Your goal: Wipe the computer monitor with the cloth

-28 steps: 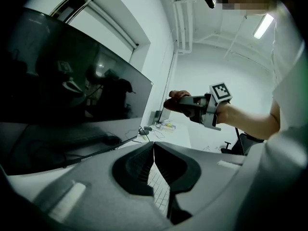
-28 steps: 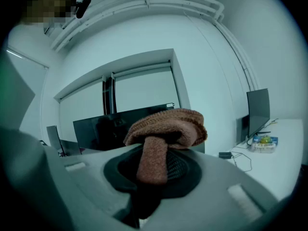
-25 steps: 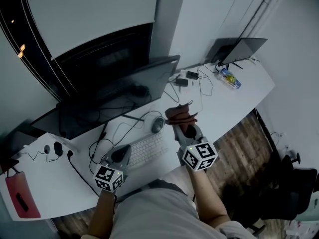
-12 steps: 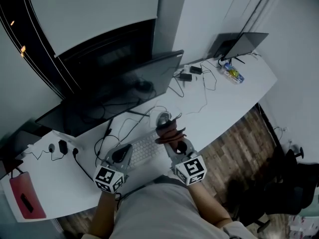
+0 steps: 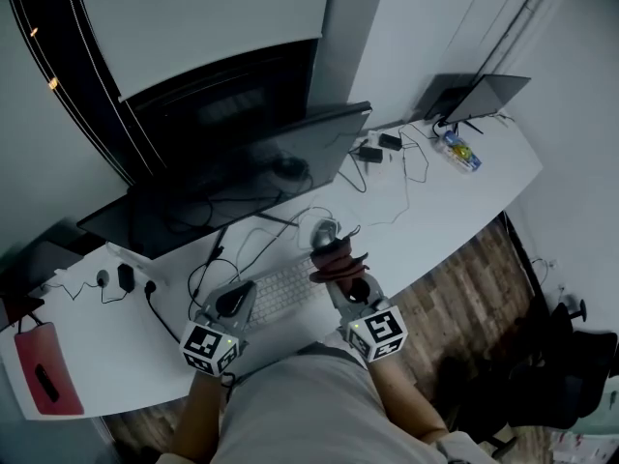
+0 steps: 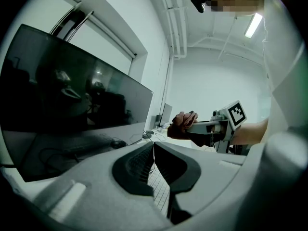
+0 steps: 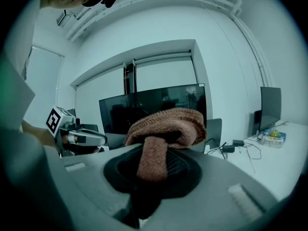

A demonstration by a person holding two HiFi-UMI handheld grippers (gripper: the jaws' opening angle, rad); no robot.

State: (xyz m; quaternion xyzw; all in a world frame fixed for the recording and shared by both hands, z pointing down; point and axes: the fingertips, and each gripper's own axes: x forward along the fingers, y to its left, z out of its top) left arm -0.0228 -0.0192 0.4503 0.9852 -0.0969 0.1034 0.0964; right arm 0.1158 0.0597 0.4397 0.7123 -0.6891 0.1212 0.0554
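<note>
Left claw (image 5: 238,294) and right claw (image 5: 340,271) are the same build: light grey moulded shells with a dark oval patch on the upper face. Black ribbed pads (image 6: 136,165) line the jaws. Each has a white cube (image 5: 211,346) with black square markers at its rear. The person wears a light grey top (image 5: 290,404).

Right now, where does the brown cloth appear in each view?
Head view: cloth at centre, held in the right claw.
Left gripper view: right of centre, in front of the pale wall.
Right gripper view: centre, bunched.
Shared landmark: the dark monitor.
</note>
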